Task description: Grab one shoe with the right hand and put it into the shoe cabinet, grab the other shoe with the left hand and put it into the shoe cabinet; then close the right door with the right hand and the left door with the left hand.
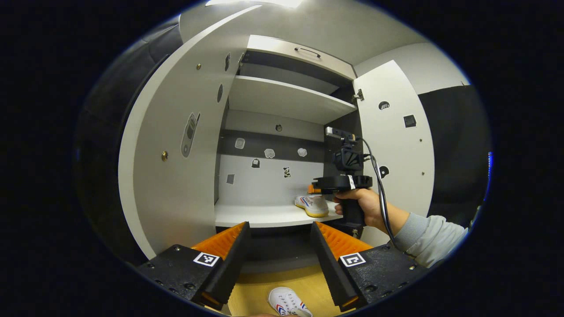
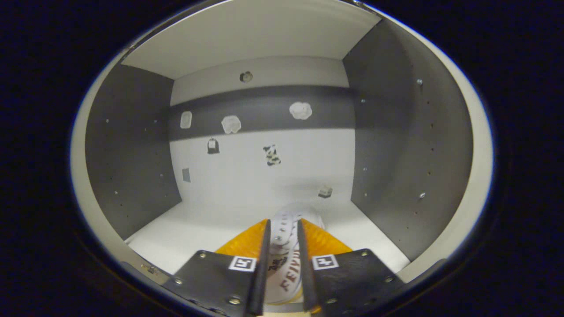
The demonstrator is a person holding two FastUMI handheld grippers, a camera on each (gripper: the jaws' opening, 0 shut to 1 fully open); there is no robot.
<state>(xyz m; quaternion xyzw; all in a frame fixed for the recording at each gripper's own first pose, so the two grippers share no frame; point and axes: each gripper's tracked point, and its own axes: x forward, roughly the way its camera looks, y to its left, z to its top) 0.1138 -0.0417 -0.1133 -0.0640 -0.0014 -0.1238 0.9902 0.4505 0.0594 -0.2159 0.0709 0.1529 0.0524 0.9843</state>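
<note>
The shoe cabinet (image 1: 260, 215) stands with both doors swung out. A white shoe (image 1: 313, 205) with red and blue stripes rests at the right end of its lower shelf. A hand holds my right gripper (image 1: 313, 190) just above that shoe. In the right gripper view my right gripper (image 2: 282, 240) is shut on this white shoe (image 2: 284, 251), pinching its laced top, toe toward the cabinet's back wall. The second white shoe (image 1: 288, 303) lies on the wooden floor below my left gripper (image 1: 280, 259), which stands open with nothing between its fingers.
The left door (image 1: 176, 167) and right door (image 1: 392, 145) flank the opening. An upper shelf (image 1: 282, 99) and a drawer with a handle (image 1: 304, 52) sit above. Small stickers dot the back wall (image 2: 264, 176). A grey sleeve (image 1: 432, 235) reaches in from the right.
</note>
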